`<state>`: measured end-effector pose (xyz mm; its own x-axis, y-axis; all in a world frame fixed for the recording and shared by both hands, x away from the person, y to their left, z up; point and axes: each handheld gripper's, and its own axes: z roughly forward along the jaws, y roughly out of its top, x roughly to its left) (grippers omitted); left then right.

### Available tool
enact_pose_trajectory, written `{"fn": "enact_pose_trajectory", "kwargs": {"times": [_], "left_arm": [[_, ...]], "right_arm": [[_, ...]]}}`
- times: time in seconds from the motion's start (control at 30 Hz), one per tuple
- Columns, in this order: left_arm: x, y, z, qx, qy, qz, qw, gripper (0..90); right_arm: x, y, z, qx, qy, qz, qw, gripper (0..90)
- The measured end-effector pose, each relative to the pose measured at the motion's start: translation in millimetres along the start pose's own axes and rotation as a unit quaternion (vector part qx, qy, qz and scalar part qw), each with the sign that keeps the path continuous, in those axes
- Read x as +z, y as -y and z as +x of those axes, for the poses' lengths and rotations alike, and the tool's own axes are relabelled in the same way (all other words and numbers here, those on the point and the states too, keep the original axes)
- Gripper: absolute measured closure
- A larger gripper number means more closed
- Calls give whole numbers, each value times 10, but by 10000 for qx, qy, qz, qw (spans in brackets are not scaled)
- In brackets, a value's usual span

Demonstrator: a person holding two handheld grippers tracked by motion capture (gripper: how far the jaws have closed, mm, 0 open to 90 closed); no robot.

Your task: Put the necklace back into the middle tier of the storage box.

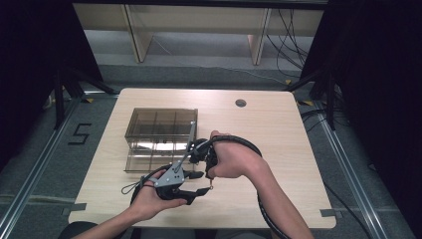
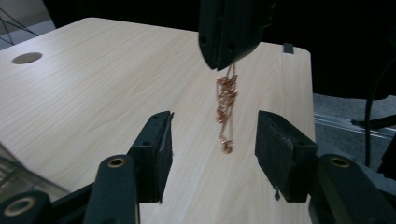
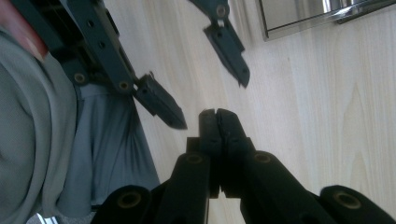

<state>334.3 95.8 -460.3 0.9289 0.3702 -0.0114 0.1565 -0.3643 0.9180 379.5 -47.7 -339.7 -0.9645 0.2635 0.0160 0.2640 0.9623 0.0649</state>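
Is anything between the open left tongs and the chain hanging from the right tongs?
Nothing visible. The thin copper-coloured chain dangles from the shut right tongs in the open gap of the left tongs, above the bare light wooden table.

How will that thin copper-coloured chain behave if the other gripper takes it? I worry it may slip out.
The chain hangs limp and bunched from the shut right gripper, so it is probably floppy and light. Its fine links could slip between the open left gripper's pads, or swing.
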Motion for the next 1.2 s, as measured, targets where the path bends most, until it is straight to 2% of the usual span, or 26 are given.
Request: {"fn": "enact_pose_trajectory", "kwargs": {"times": [0.03, 0.07, 0.1, 0.13, 0.17, 0.2, 0.23, 0.3, 0.33, 0.43, 0.53, 0.73, 0.77, 0.83, 0.9, 1.0, 1.03, 1.07, 1.1, 1.13, 1.17, 1.2], "left_arm": [[29, 5, -7, -97, 164, -53, 9998, 471], [35, 3, -20, -154, 179, -14, 9997, 475], [49, 4, -6, -83, 185, -56, 9998, 483], [58, 3, -11, -105, 206, -56, 9997, 493], [59, -2, -14, -74, 203, -36, 9998, 508], [63, -4, -11, -21, 194, -44, 9998, 526], [68, -5, -18, -18, 224, -55, 9997, 543], [77, -10, -24, 41, 250, -90, 9996, 584], [86, -11, -20, 80, 292, -153, 9994, 605], [69, -31, -32, 134, 261, -161, 9994, 671], [67, -37, -32, 155, 277, -181, 9993, 728], [50, -40, -31, 115, 243, -193, 9995, 855], [52, -41, -27, 76, 325, -225, 9992, 861], [29, -53, -33, 63, 276, -155, 9995, 869], [27, -60, -33, 16, 342, -163, 9993, 873], [4, -76, -37, -29, 285, -110, 9995, 877], [-19, -89, -40, -134, 252, -115, 9995, 878], [-26, -95, -19, -97, 236, -112, 9996, 878], [-30, -95, -13, -154, 261, -121, 9995, 878], [-22, -93, -26, -326, 341, -164, 9988, 879], [-24, -97, -34, -398, 264, -174, 9987, 879], [-21, -92, -35, -466, 286, -176, 9983, 879]], "right_arm": [[1, -5, -1, -32, 8, 12, 10000, 900], [6, -8, -4, -61, 7, -39, 10000, 900], [3, -8, -2, -32, -5, -11, 10000, 900], [23, -6, 1, -14, -75, -133, 9999, 900], [14, -10, 7, 27, -62, -76, 9999, 900], [12, -16, 1, -48, -52, -52, 10000, 900], [29, -14, -1, -63, -93, -148, 9998, 900], [10, -27, 3, -83, -10, -24, 10000, 900], [16, -25, 10, -28, -32, -49, 10000, 900], [22, -33, 8, -103, -19, -81, 9999, 900], [23, -37, 26, 8, -73, -56, 10000, 900], [31, -38, 22, 5, -106, -147, 9998, 900], [34, -41, 12, -65, -108, -165, 9998, 900], [32, -43, 13, -62, -100, -165, 9998, 900], [24, -46, 12, -93, -68, -145, 9998, 900], [20, -43, 10, -77, -43, -139, 9999, 900], [17, -35, 7, -52, 4, -183, 9998, 896], [16, -31, -6, -109, 22, -215, 9997, 891], [10, -24, -4, -51, 44, -227, 9997, 862], [6, -18, -18, -70, 67, -290, 9995, 819], [-3, -7, -28, -66, 110, -365, 9993, 804], [-16, 7, -34, -41, 162, -405, 9990, 796]]}}
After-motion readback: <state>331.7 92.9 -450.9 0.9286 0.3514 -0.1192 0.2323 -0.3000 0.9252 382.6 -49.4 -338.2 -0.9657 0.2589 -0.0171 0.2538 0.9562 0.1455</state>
